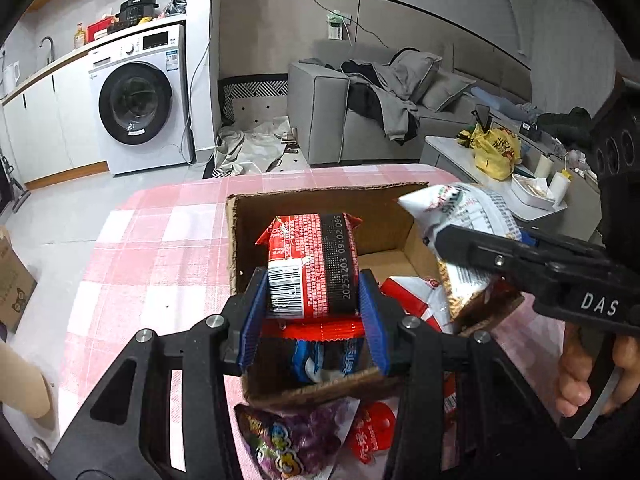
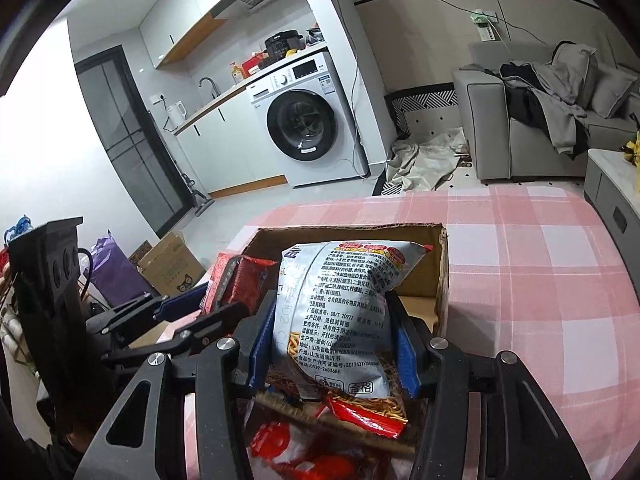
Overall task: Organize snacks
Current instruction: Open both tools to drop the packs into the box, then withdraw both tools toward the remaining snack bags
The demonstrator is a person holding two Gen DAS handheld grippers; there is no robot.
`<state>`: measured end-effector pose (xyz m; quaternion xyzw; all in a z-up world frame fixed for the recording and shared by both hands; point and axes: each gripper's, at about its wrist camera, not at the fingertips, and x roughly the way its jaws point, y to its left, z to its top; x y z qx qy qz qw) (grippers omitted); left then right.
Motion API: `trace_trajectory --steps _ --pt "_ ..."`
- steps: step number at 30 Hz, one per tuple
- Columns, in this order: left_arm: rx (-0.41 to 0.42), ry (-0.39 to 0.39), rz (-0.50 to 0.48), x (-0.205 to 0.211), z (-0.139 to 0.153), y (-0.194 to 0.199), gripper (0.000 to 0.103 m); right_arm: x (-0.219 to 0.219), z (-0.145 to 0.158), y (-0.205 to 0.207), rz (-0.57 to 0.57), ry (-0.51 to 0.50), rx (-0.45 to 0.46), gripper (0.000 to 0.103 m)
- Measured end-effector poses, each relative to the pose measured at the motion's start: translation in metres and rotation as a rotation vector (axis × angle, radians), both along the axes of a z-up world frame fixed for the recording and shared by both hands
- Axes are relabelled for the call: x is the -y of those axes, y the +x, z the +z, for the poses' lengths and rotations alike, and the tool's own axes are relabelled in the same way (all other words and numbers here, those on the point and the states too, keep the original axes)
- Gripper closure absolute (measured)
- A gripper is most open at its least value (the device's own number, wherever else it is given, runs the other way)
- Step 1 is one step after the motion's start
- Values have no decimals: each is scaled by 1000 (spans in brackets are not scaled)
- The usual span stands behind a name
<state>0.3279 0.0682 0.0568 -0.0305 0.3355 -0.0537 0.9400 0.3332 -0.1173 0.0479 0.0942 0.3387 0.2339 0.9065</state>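
Note:
My left gripper (image 1: 314, 292) is shut on a red snack packet (image 1: 310, 264) with a barcode, held over the open cardboard box (image 1: 320, 200) on the pink checked table. My right gripper (image 2: 332, 332) is shut on a silver-white noodle snack bag (image 2: 340, 312), held above the same cardboard box (image 2: 438, 276). In the left wrist view the right gripper (image 1: 472, 248) comes in from the right with its white bag (image 1: 460, 208) over the box's right side. The right wrist view shows the left gripper (image 2: 208, 308) and its red packet (image 2: 236, 280) at the left. Inside the box lie a blue packet (image 1: 320, 360) and a red-and-white packet (image 1: 416, 300).
Loose snacks lie on the table (image 1: 160, 240) in front of the box: a purple packet (image 1: 292, 440) and a red one (image 1: 372, 432). A hand (image 1: 580, 376) grips the right tool's handle. Beyond the table are a washing machine (image 1: 136, 104), a grey sofa (image 1: 360, 120) and a cluttered low table (image 1: 520, 168).

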Motion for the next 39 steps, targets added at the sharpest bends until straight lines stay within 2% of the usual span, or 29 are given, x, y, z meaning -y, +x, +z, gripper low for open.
trace_trajectory --steps 8,12,15,20,24,25,26,27,28,29,30,31,32,34,39 --pt "-30 27 11 7 -24 39 62 -7 -16 20 -11 -74 -8 51" --pt "-18 52 14 12 -30 54 62 -9 -17 27 -16 -91 -2 51" --pt "-38 27 3 14 -33 60 62 -9 -18 31 -11 -76 -11 51" --pt "-48 44 6 17 -38 65 61 -7 -16 34 -22 -71 -9 49" --pt "-40 59 14 21 -35 59 60 -2 -6 21 -35 -71 40 46" --pt "-35 55 14 21 -32 55 58 -1 -4 18 -33 -71 44 42" --pt "-34 49 18 19 -29 49 47 1 -1 14 -31 -68 49 39" --pt "-30 35 21 18 -26 45 36 3 2 9 -32 -67 52 31" --pt "-21 11 9 14 -20 33 35 7 4 3 -31 -66 53 24" --pt "-15 -6 7 11 -16 25 25 9 6 -1 -26 -63 51 20" --pt "-8 -18 14 8 -13 19 16 11 8 -7 -23 -59 50 11" --pt "3 -25 26 5 -9 12 15 14 9 -13 -25 -54 49 3" --pt "13 -33 34 1 -6 3 13 18 10 -22 -30 -47 48 0" --pt "18 -57 38 -10 -3 -16 1 24 11 -35 -32 -38 45 0" --pt "18 -67 65 -26 1 -62 1 30 9 -68 -46 -66 38 0"
